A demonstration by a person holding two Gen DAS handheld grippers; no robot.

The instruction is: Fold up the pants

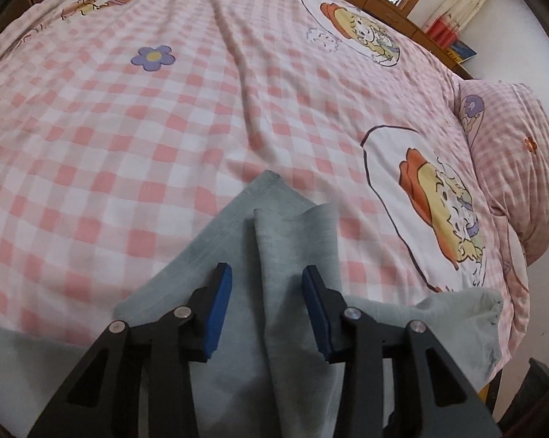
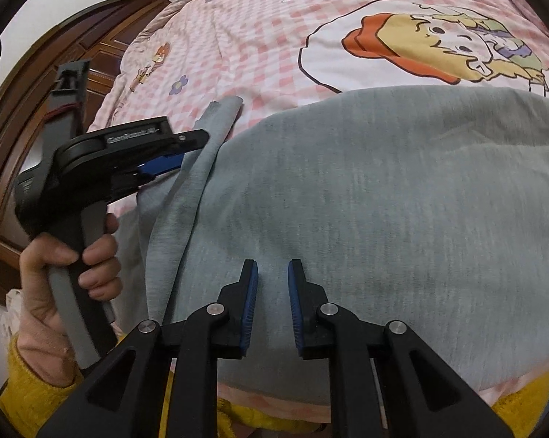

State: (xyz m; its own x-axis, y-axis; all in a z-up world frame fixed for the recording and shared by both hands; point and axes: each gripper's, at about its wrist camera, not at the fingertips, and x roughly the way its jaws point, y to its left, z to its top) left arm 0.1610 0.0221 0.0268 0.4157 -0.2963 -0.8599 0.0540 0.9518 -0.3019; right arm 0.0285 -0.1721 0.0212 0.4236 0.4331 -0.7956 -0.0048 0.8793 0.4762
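Grey-green pants (image 2: 384,200) lie spread on the pink checked bed cover (image 1: 128,127). In the left wrist view a pant leg (image 1: 289,230) runs forward between the jaws of my left gripper (image 1: 266,268), its hem just beyond the fingertips. The jaws stand apart and a raised fold sits between them, with no pad visibly pressing on it. The right wrist view shows the same left gripper (image 2: 186,149) from the side, at the narrow leg (image 2: 216,124). My right gripper (image 2: 272,262) hovers over the broad part of the pants, slightly open, with nothing between its pads.
A pillow (image 1: 515,168) in matching cloth lies at the bed's right end. Dark wooden furniture (image 2: 102,43) stands beyond the bed on the left. A person's hand (image 2: 91,255) in a yellow sleeve holds the left gripper's handle.
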